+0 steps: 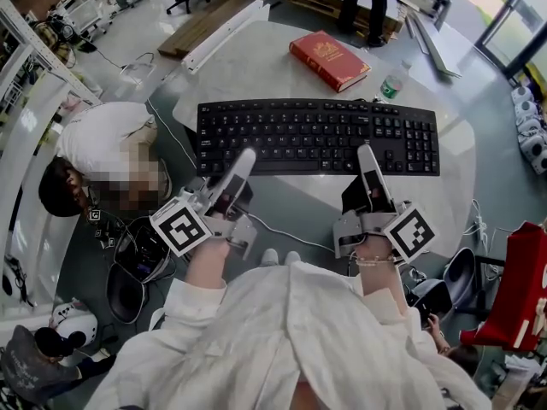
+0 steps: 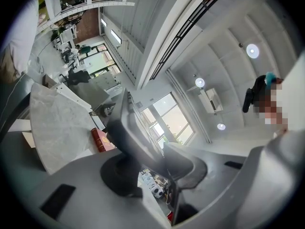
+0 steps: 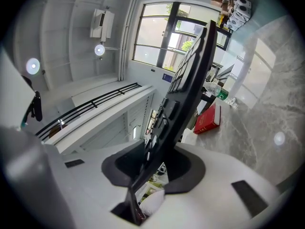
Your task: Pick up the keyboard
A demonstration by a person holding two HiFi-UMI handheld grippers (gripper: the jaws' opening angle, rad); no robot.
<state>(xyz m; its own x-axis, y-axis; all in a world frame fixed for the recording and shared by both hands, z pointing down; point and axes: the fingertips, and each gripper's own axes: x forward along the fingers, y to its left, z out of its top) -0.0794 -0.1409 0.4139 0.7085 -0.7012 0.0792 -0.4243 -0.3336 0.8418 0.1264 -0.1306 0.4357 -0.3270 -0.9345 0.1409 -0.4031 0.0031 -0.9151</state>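
Over the marble table (image 1: 256,58), the keyboard (image 1: 316,135) is pinched along its near long edge. The left gripper (image 1: 246,155) and right gripper (image 1: 366,150) are both half-closed onto it, well apart. It looks lifted clear, though that's hard to confirm. Expect a light, rigid slab of plastic with a smooth edge that could slip.

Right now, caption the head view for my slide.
Left hand-held gripper and right hand-held gripper clamp the keyboard at its near edge.
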